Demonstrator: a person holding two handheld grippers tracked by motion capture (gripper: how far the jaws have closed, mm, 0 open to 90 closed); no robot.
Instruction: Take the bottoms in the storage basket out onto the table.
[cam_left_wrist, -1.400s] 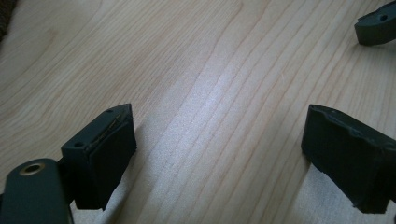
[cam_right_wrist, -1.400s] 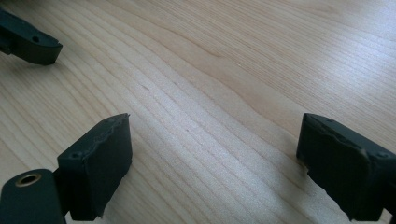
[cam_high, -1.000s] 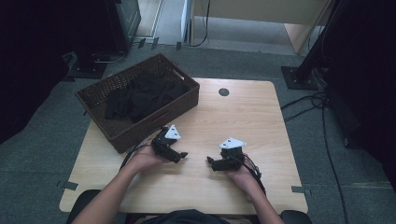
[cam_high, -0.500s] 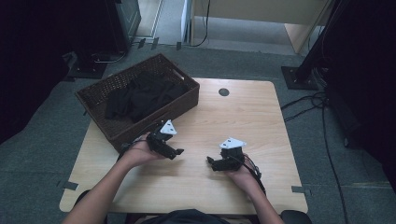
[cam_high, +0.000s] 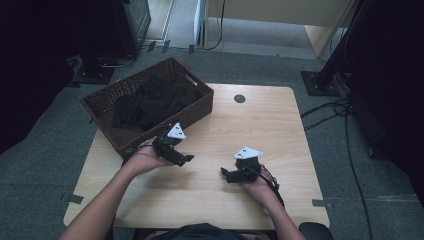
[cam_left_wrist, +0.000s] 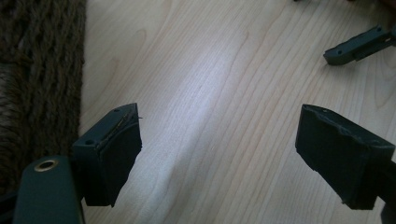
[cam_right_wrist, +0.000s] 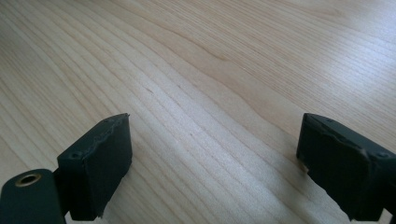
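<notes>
The work looks barely begun. The black clothes (cam_high: 150, 102) all lie in the brown basket (cam_high: 200, 107) at the table's (cam_high: 280, 130) far left. The left gripper (cam_high: 186, 159), near the basket, and the right gripper (cam_high: 225, 173) are both wide apart, holding nothing.

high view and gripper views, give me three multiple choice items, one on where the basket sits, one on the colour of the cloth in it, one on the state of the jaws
1. Where is the wicker basket?
A. the table's far left corner
B. the near right corner
C. on the floor

2. What colour is the cloth in it?
A. white
B. black
C. red

3. How do the left gripper and right gripper stand?
A. both shut
B. one shut
C. both open

Answers: 1 A, it overhangs the table there; 2 B, dark folds fill it; 3 C, bare wood shows between each pair of jaws.
</notes>
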